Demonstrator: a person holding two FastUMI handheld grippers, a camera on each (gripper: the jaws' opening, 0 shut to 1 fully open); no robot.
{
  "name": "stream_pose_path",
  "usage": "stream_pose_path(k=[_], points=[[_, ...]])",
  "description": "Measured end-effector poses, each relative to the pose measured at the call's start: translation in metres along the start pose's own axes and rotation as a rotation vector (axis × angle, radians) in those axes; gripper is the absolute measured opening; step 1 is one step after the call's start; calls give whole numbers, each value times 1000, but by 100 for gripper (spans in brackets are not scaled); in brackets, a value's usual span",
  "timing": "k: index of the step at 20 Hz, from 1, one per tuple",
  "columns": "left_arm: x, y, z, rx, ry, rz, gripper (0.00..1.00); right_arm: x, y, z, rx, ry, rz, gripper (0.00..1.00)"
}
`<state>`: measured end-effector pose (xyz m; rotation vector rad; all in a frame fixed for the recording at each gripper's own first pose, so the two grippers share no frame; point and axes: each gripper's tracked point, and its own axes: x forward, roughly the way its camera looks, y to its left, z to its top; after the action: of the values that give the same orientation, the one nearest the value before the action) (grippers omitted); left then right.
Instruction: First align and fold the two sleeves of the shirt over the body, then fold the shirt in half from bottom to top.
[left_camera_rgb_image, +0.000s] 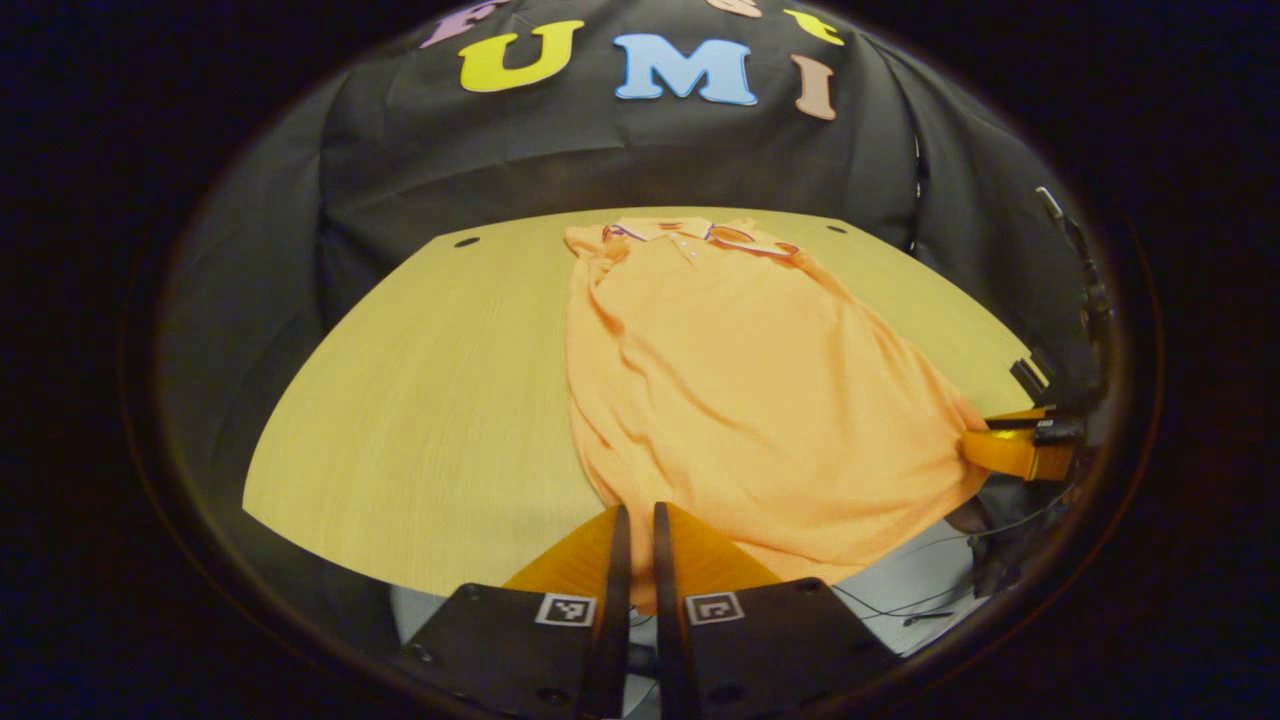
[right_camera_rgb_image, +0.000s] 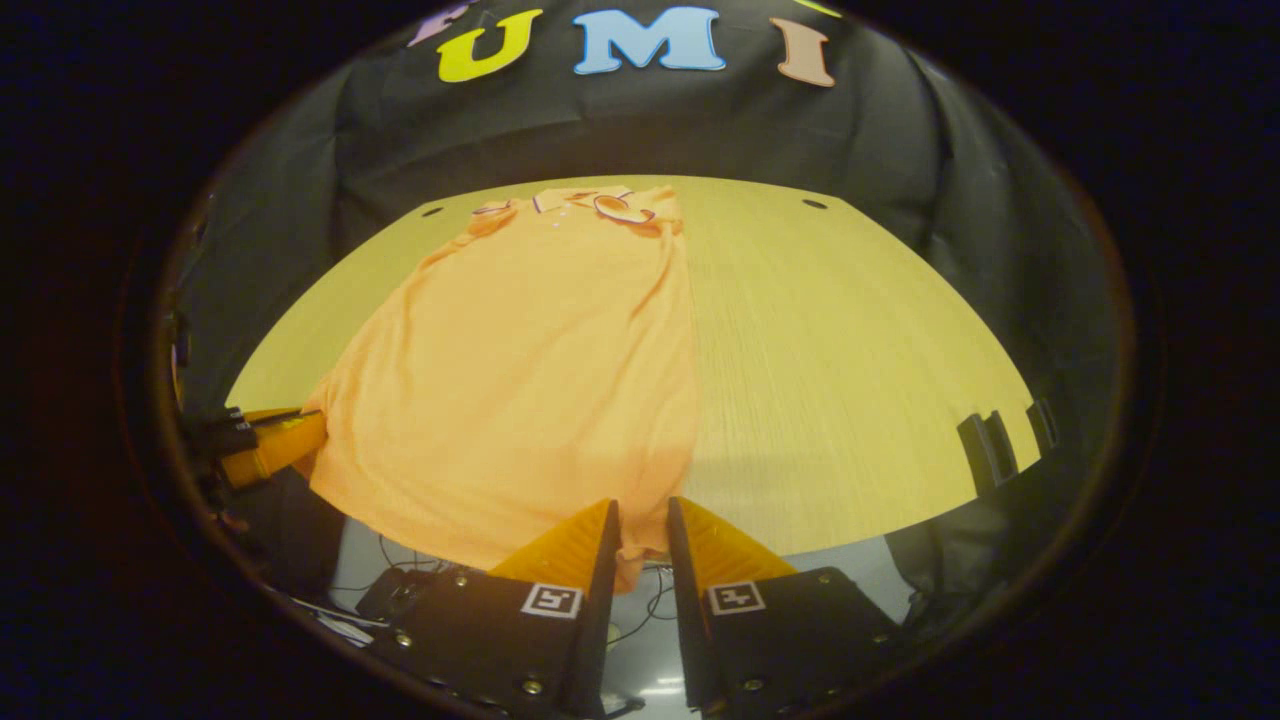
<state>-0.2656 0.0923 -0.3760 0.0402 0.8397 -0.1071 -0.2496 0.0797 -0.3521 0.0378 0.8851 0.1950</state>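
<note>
Two grippers at the shirt (left_camera_rgb_image: 740, 400) hem — left gripper (left_camera_rgb_image: 637, 515) fingers pinching it, right gripper (right_camera_rgb_image: 640, 510) likewise.

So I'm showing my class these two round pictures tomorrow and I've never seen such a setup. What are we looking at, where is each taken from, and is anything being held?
No robot here: a person holds a two-finger gripper in each hand, and a fisheye camera rides on each one, looking forward along its fingers.

The left gripper view shows the left gripper at the bottom; the right gripper view shows the right gripper.

On the wooden table lies an orange polo shirt, collar at the far end, sleeves apparently already folded over the body.

Each gripper sits at a corner of the near hem, which hangs slightly over the table edge. Both appear to pinch the cloth, probably ready to fold the shirt bottom to top.

Each view also shows the other gripper off to the side.
</note>
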Motion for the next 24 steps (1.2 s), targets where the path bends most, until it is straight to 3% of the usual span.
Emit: stream_pose_path(k=[1, 2, 4, 11, 24], points=[[1, 0, 0, -5, 2, 3, 12, 2, -7, 0, 24, -6, -30, 31], [-1, 1, -1, -20, 3, 5, 11, -5, -6, 0, 43, 0, -20, 4], [0, 5, 2, -32, 10, 26, 6, -2, -6, 2, 64, -5, -3, 4], [-14, 3, 41, -77, -56, 47, 6, -26, -11, 54, 27, -112, 24, 4], [4, 2, 192, -106, -238, 47, 6, -30, -31, 204, -6, -315, 29, 4]])
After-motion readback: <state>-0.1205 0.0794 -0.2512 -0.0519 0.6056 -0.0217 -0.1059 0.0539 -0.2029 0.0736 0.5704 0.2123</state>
